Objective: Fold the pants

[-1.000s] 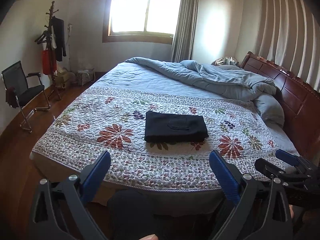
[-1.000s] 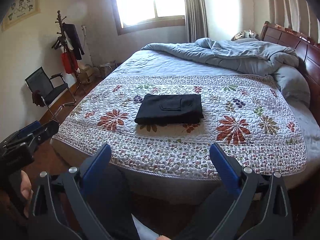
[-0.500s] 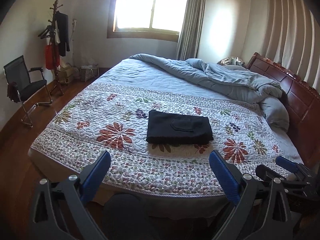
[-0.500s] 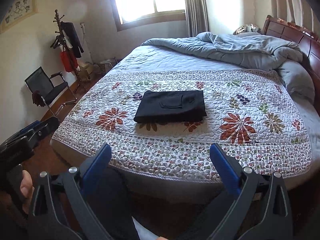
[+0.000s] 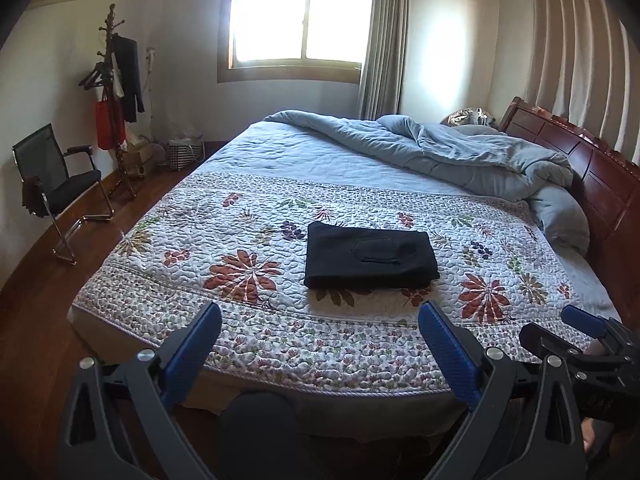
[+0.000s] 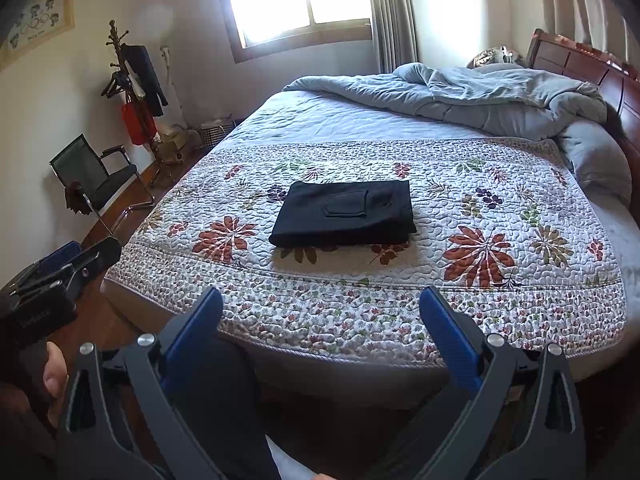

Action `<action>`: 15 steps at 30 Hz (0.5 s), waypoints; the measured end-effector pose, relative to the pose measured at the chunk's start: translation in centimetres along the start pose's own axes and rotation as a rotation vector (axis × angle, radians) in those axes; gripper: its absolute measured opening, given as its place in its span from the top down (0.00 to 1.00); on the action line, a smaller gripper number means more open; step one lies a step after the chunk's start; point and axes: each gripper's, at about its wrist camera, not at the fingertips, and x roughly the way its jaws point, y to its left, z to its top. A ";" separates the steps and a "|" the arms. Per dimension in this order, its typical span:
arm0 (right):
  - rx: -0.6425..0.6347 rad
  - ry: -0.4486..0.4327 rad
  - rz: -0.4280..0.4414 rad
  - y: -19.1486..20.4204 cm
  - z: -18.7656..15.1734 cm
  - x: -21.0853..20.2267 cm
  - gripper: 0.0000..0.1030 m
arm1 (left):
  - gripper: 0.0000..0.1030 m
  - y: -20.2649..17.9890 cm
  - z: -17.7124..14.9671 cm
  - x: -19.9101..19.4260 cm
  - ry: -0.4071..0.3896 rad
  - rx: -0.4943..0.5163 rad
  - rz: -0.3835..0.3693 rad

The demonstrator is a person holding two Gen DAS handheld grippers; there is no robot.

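your black pants (image 5: 370, 256) already lie as a neat, compact rectangle on the floral quilt (image 5: 240, 240), near the middle of the bed's near half, one pocket facing up. the folding looks finished to me; at most a little squaring of the edges remains. your left gripper (image 5: 318, 344) and right gripper (image 6: 320, 328) both hang off the near edge of the bed, fingers spread wide, holding nothing and well apart from the pants.

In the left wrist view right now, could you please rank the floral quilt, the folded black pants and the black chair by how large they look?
1. floral quilt, by far.
2. folded black pants.
3. black chair, looking only slightly smaller and standing farther off, so that order is unsure.
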 end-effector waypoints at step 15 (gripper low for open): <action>0.005 -0.006 -0.007 -0.5 -0.4 0.1 0.05 | 0.04 -0.6 -0.2 -0.2 -0.005 0.017 0.008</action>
